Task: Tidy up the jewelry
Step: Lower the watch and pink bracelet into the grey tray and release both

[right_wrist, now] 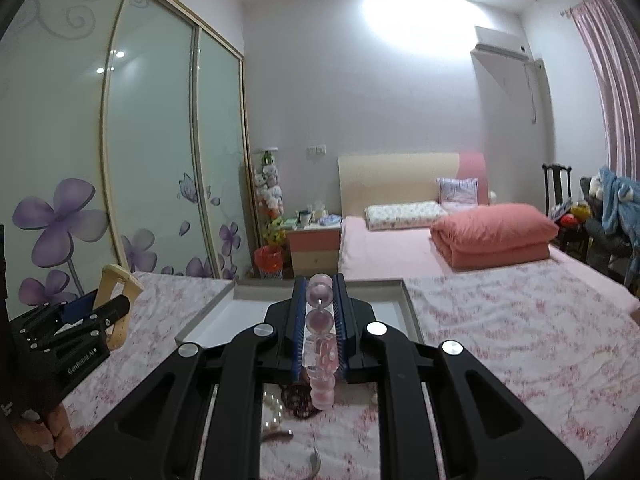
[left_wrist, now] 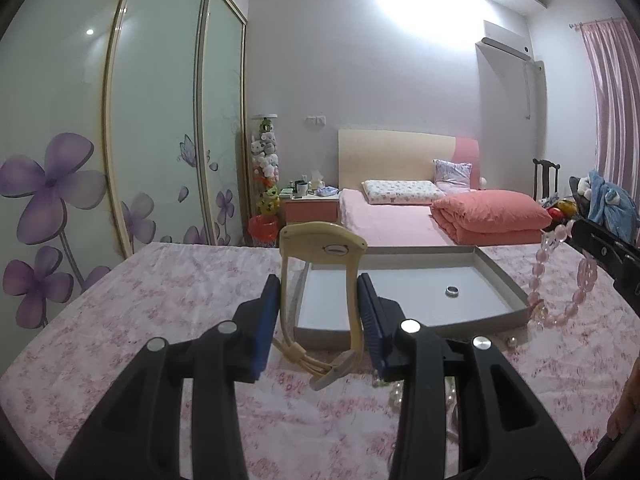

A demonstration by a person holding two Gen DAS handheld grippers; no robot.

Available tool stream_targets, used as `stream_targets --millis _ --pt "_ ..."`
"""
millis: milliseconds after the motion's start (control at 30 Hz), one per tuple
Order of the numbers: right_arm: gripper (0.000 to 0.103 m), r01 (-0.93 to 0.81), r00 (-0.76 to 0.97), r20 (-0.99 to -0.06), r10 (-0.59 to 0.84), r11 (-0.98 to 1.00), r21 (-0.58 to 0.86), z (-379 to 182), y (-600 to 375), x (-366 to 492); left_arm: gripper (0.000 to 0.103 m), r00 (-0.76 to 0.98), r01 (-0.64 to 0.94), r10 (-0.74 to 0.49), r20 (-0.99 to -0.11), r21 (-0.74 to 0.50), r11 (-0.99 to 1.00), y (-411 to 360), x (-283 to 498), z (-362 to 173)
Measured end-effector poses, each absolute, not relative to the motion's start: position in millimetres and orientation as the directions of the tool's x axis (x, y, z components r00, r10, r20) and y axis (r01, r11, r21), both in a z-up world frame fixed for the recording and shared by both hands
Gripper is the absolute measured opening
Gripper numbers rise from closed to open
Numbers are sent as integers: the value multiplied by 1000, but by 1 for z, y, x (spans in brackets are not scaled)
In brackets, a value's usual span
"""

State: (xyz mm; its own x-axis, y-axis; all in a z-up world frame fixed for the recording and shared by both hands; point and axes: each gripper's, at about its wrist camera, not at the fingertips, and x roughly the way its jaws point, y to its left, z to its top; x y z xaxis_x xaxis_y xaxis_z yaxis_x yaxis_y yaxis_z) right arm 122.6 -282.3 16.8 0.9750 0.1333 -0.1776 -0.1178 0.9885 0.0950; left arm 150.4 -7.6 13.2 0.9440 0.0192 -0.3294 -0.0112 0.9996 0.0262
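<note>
Left gripper (left_wrist: 318, 308) gripping cream watch (left_wrist: 320, 248), right gripper (right_wrist: 320, 312) clamping pink bracelet (right_wrist: 320, 320) — grey tray (left_wrist: 500, 276) beneath

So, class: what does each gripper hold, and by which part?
Left gripper: cream watch, gripped across its strap loop. Right gripper: pink bead bracelet, pinched on a few beads; the rest hangs.

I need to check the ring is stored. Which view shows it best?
The left wrist view: the ring lies in plain sight on the tray floor. In the right wrist view the right gripper, shut on the pink bead bracelet, blocks the tray's middle; no ring shows.
</note>
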Motion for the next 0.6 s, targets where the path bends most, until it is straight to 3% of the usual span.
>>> stream_targets --millis 267,600 --pt "14 -110 988 -105 116 992 66 26 -275 131 39 950 -10 18 -312 28 1000 -13 167 15" --pt "14 -84 993 -81 88 995 49 25 -271 167 39 942 -32 41 -332 34 999 -18 214 9"
